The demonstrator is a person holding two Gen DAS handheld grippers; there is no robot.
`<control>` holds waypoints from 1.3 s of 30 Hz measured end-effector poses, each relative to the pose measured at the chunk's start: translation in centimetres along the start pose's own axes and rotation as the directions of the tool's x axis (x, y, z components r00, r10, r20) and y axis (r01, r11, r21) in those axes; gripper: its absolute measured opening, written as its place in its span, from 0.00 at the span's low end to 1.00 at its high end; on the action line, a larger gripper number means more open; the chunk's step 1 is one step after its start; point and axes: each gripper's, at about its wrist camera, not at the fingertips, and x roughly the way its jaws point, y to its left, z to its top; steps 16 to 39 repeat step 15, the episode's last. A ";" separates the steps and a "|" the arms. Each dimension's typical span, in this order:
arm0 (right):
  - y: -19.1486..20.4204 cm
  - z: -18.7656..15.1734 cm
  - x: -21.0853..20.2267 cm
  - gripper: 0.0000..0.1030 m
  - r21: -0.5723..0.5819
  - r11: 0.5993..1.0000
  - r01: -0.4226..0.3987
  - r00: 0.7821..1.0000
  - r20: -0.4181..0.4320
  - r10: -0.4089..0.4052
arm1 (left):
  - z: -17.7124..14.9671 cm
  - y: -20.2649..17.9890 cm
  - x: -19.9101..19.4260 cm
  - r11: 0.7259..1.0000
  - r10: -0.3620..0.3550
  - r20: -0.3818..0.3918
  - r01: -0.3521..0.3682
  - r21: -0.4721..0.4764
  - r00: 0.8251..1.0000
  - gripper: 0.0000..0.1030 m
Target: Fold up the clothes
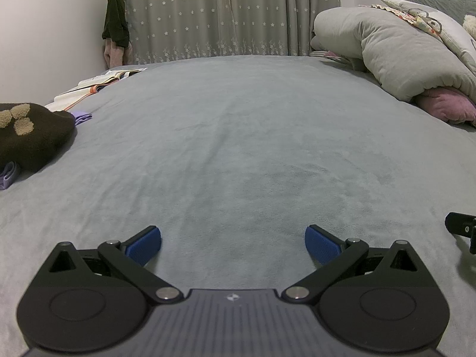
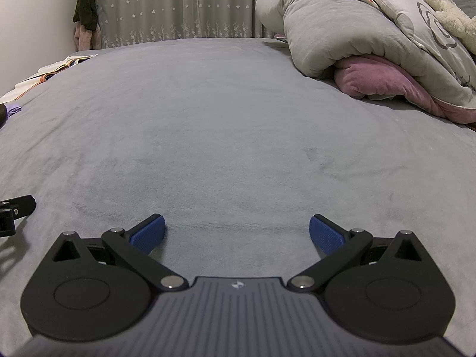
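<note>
My left gripper (image 1: 233,242) sits low over the grey bedspread (image 1: 238,148), blue pads (image 1: 145,245) spread wide, nothing between. Brown fleece garment (image 1: 32,136) far left; rolled duvet (image 1: 386,50) far right.

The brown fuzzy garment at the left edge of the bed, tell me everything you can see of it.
The brown fuzzy garment lies in a crumpled heap on the grey bed cover, unfolded. It looks like thick fleece, dark brown with tan rounded patches on top. Its left part runs out of the frame. Pale purple fabric pokes out behind and below it, touching it. No claw touches it; the left claw hangs open, well to its right.
</note>
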 end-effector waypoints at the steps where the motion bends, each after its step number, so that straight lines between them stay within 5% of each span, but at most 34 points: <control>1: -0.1 0.0 0.0 1.00 0.000 1.000 0.000 1.000 0.000 0.000 | 0.0 0.0 0.0 1.000 0.000 0.000 0.000 0.000 1.000 1.00; 39: -0.2 0.1 0.2 1.00 -0.001 1.000 -0.002 1.000 0.000 0.002 | 0.1 -0.1 -0.1 1.000 0.000 0.000 0.000 -0.002 1.000 1.00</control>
